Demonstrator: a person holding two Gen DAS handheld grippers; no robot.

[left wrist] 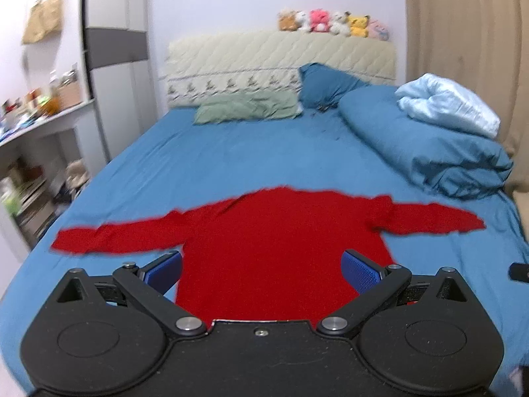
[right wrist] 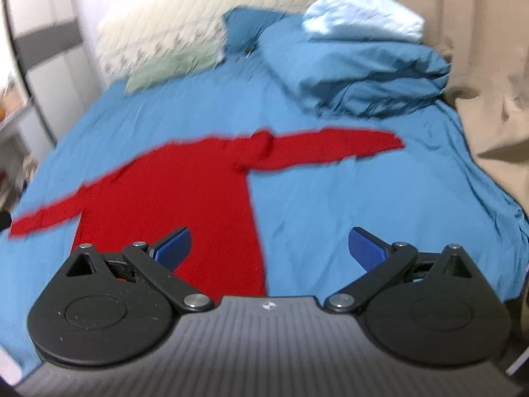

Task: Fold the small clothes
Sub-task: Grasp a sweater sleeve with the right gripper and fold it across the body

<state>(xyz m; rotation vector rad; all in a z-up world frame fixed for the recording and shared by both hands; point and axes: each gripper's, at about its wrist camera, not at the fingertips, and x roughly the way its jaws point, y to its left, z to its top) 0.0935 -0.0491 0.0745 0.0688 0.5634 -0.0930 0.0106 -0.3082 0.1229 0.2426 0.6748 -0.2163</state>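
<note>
A red long-sleeved top point(left wrist: 264, 244) lies flat on the blue bed sheet point(left wrist: 231, 155), both sleeves spread out sideways. My left gripper point(left wrist: 263, 271) is open and empty, held over the top's lower body. The top also shows in the right wrist view point(right wrist: 185, 192), its right sleeve point(right wrist: 330, 149) stretched toward the right. My right gripper point(right wrist: 269, 248) is open and empty, over the top's right side edge near the hem, its left finger point(right wrist: 173, 244) above red cloth and its right finger point(right wrist: 367, 248) above bare sheet.
A rolled blue duvet point(left wrist: 423, 145) with a pale blue blanket point(left wrist: 453, 102) lies at the right of the bed. A green pillow point(left wrist: 248, 107) and blue pillow point(left wrist: 327, 82) lean at the headboard point(left wrist: 264, 56). Shelves point(left wrist: 33, 152) stand left, a curtain point(right wrist: 479, 49) right.
</note>
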